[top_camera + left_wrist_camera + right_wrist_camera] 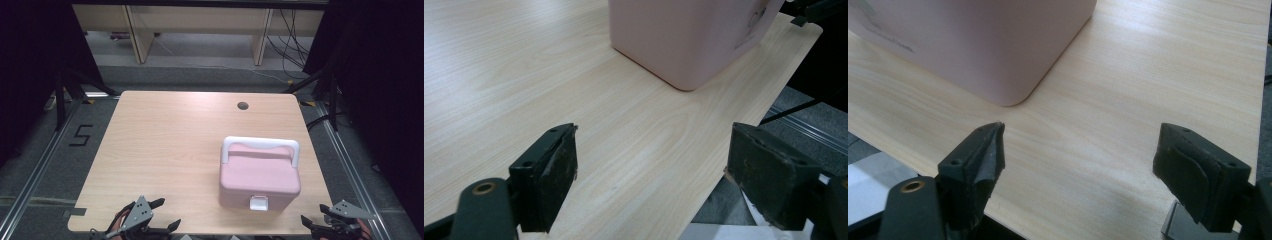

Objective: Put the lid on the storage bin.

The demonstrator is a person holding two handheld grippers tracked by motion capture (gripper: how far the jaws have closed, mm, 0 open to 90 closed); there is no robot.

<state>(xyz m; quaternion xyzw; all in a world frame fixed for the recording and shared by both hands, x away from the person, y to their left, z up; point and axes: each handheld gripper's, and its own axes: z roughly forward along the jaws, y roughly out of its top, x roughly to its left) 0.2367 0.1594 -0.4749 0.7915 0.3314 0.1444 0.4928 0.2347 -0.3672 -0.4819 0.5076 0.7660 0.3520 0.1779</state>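
Note:
A pink box [259, 177] with a white handle [260, 145] and a white front latch [258, 202] stands closed on the right half of the wooden table [165, 150]. My left gripper [165, 215] hovers at the table's near left edge, open and empty; the box's lower corner [684, 45] lies ahead of its jaws. My right gripper [314, 215] is at the near right corner, open too, with nothing between its jaws and the box's rounded corner [998, 55] just ahead to the left.
A round cable hole [243, 105] sits near the table's far edge. Black curtains flank both sides. Wooden furniture legs and cables stand on the floor behind. A "5" is marked on the floor [81, 135] at left.

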